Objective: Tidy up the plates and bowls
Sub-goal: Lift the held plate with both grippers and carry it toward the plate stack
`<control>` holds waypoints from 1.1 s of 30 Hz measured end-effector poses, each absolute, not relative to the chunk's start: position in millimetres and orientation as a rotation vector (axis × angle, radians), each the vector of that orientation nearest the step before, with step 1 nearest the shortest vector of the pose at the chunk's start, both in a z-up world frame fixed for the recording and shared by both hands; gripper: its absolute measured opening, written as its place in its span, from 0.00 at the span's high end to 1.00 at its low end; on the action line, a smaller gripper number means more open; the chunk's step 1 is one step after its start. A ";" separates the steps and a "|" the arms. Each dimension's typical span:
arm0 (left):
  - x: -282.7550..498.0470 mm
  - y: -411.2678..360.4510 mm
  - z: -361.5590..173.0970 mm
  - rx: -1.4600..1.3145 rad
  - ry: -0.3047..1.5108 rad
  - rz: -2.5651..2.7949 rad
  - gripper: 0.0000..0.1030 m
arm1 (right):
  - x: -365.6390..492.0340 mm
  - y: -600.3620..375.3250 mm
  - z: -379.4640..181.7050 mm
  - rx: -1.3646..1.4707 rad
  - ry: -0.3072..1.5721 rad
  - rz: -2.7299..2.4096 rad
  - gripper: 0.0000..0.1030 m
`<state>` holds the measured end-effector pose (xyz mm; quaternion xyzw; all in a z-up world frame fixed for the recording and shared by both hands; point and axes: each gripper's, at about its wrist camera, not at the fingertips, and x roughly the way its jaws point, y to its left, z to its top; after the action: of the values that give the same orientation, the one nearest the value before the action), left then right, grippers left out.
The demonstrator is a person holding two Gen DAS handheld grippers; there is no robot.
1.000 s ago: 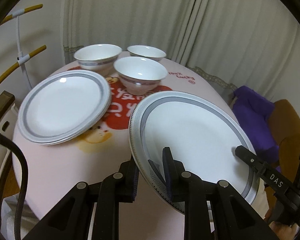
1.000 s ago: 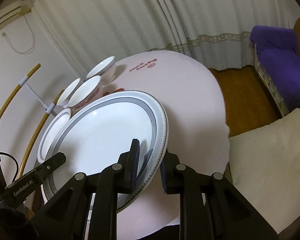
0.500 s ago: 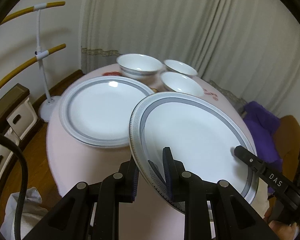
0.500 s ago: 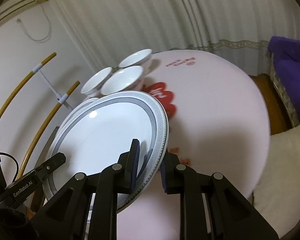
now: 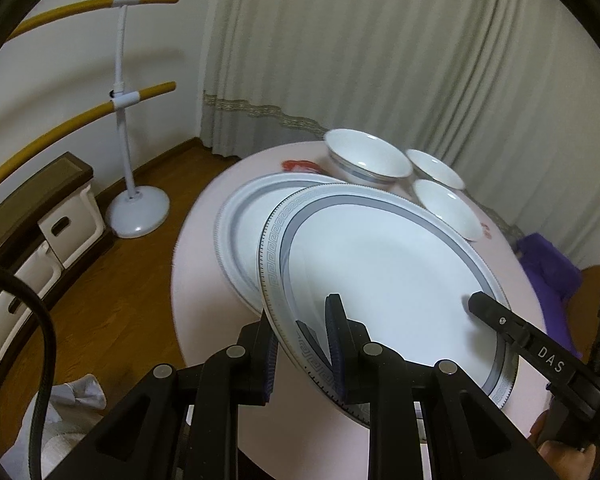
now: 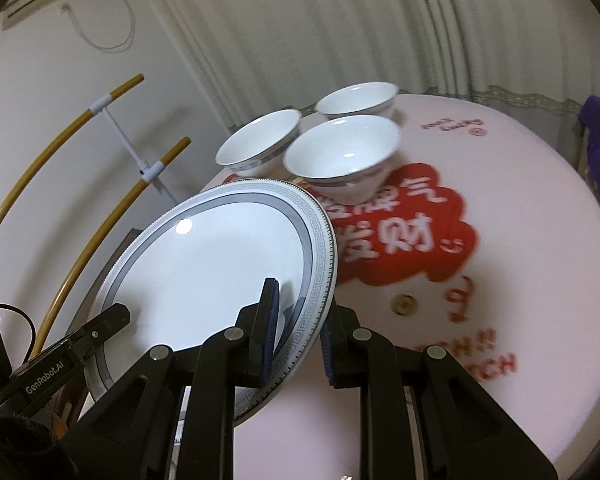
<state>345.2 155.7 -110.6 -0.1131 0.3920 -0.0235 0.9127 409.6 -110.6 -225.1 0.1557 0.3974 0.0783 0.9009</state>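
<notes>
Both grippers hold one large white plate [image 5: 384,276] with a grey key-pattern rim, lifted above the round pink table [image 5: 204,280]. My left gripper [image 5: 302,344] is shut on its near-left rim; my right gripper [image 6: 296,328] is shut on the opposite rim of the plate [image 6: 212,268]. The held plate partly overlaps a stack of matching plates [image 5: 244,216] lying on the table below it. Three white bowls [image 6: 340,156] with grey bands stand close together behind. The right gripper's finger [image 5: 500,316] shows at the plate's far edge in the left wrist view.
A red printed patch [image 6: 400,236] marks the table's pink cover. A white floor stand [image 5: 136,208] with yellow curved bars stands left of the table, beside a low cabinet [image 5: 40,216]. Curtains hang behind. A purple cloth [image 5: 548,268] lies at the right.
The held plate has travelled leftward across the table and now hangs partly over the plate stack. Both grippers kept their grip on its rim; the bowls stayed put.
</notes>
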 end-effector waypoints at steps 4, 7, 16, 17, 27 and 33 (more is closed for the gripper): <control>358.3 168.1 -115.9 -0.238 0.815 -0.026 0.81 | 426.2 -95.7 -230.2 0.312 0.833 0.174 0.82; 374.7 173.2 -123.1 -0.248 0.825 -0.014 0.81 | 437.6 -87.0 -234.6 0.306 0.844 0.182 0.82; 420.4 174.1 -144.9 -0.264 0.855 -0.008 0.81 | 460.5 -75.9 -246.4 0.285 0.867 0.175 0.82; 423.1 173.8 -146.4 -0.265 0.855 -0.009 0.81 | 462.4 -76.1 -247.5 0.282 0.869 0.171 0.82; 432.6 177.3 -153.2 -0.263 0.851 -0.017 0.81 | 467.4 -72.9 -249.2 0.275 0.874 0.145 0.82; 433.6 177.6 -154.0 -0.262 0.853 -0.017 0.81 | 469.7 -74.5 -251.1 0.288 0.884 0.126 0.82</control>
<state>433.6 177.6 -154.0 -0.1267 0.4123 -0.0083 0.9022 469.7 -74.5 -251.1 0.1389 0.4261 0.0606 0.8919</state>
